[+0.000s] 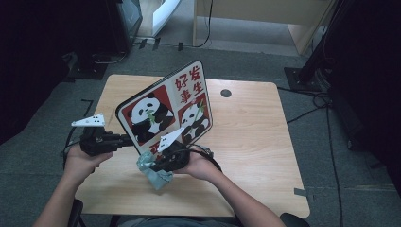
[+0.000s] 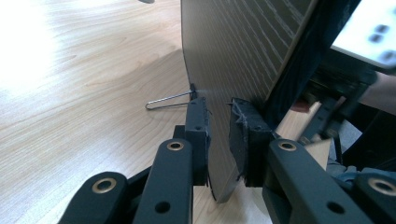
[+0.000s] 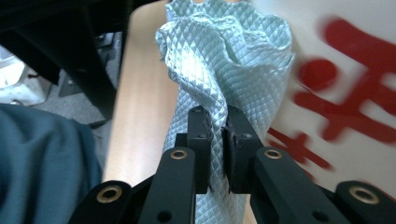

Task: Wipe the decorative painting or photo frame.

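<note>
Dim surroundings frame the lit light wooden table (image 1: 255,137); glare whitens the left gripper view's corner; red lettering blurs close-up.

Panda board held tilted above the table's near-left part, cloth just below it.

The board (image 1: 165,109) stands over the wooden table (image 1: 250,137), leaning toward twelve o'clock. The left gripper (image 1: 124,140) meets its edge at nine o'clock, jaws on either side of the board (image 2: 219,93). The right gripper (image 1: 158,163) sits at the board's six o'clock, the cloth (image 1: 155,174) between its jaws and hanging toward the table's near edge, against the board's face (image 3: 355,93).
</note>
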{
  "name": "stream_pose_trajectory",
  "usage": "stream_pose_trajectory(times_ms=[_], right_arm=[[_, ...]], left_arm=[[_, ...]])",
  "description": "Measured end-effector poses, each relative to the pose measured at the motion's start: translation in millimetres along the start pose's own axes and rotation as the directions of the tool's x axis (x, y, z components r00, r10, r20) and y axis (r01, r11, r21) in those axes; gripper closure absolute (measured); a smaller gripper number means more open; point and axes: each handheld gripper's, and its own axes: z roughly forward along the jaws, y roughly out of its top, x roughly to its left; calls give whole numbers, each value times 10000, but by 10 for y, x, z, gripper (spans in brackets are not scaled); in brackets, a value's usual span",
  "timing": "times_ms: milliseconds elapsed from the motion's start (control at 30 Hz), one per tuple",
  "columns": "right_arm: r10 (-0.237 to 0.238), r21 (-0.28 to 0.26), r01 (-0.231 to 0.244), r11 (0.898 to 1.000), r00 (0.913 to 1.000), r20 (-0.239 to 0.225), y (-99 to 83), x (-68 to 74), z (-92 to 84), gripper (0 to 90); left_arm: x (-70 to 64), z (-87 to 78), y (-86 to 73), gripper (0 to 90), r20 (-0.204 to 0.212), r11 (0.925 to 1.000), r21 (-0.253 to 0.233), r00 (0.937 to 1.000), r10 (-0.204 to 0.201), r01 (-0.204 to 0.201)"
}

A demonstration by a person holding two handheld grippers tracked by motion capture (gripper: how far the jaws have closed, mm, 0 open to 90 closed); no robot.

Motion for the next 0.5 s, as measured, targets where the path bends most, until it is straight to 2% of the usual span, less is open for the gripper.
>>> stream_pose_trajectory(times_ms=[67,167,333,367,500], right_arm=[[-290,107,294,9995,9991,-315,47,108,77,827],[-355,232,365,9991,9984,-452,67,151,159,825],[-167,290,183,9994,9983,-567,57,131,248,825],[3,536,22,9986,9989,-472,43,109,292,829],[116,543,-99,9985,9994,-316,24,77,307,837]], left_arm=[[0,-1,-1,774,-4,10000,-23,10000,-2,2],[2,-2,-6,761,-46,10000,-81,10000,-13,13],[-5,-6,-11,745,-143,9999,-143,9999,14,-16],[-4,-7,-14,743,-125,9999,-172,9999,-18,16],[-8,-5,-21,740,-130,9998,-206,9999,-28,25]])
